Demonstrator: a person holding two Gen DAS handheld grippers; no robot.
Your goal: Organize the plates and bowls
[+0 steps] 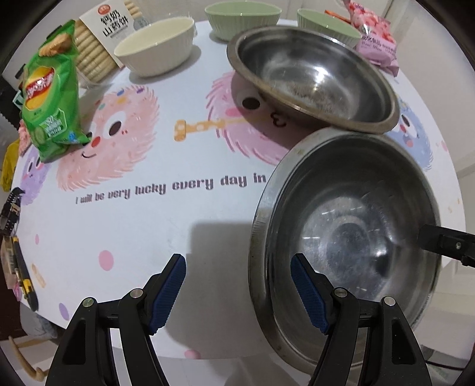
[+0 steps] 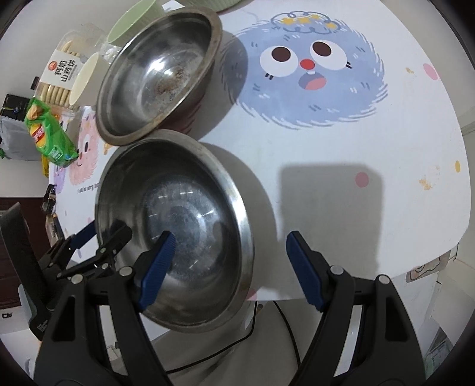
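A large steel bowl (image 1: 347, 237) (image 2: 178, 231) stands at the table's front edge. My left gripper (image 1: 237, 261) is open astride its left rim, one blue pad (image 1: 308, 294) inside the bowl and the other outside. My right gripper (image 2: 231, 237) is open astride the opposite rim in the same way. No pad presses on the metal. A second steel bowl (image 1: 311, 77) (image 2: 157, 74) sits just behind, its rim against the first bowl's. Further back are a cream bowl (image 1: 154, 44) (image 2: 86, 77) and two green bowls (image 1: 242, 14) (image 1: 326, 23).
A green crisp bag (image 1: 50, 98) and a biscuit pack (image 1: 109, 26) stand at the far left, a pink packet (image 1: 374, 38) at the far right. A yellow utility knife (image 1: 26, 282) lies at the left table edge. The printed tablecloth (image 2: 356, 148) is bare to the right.
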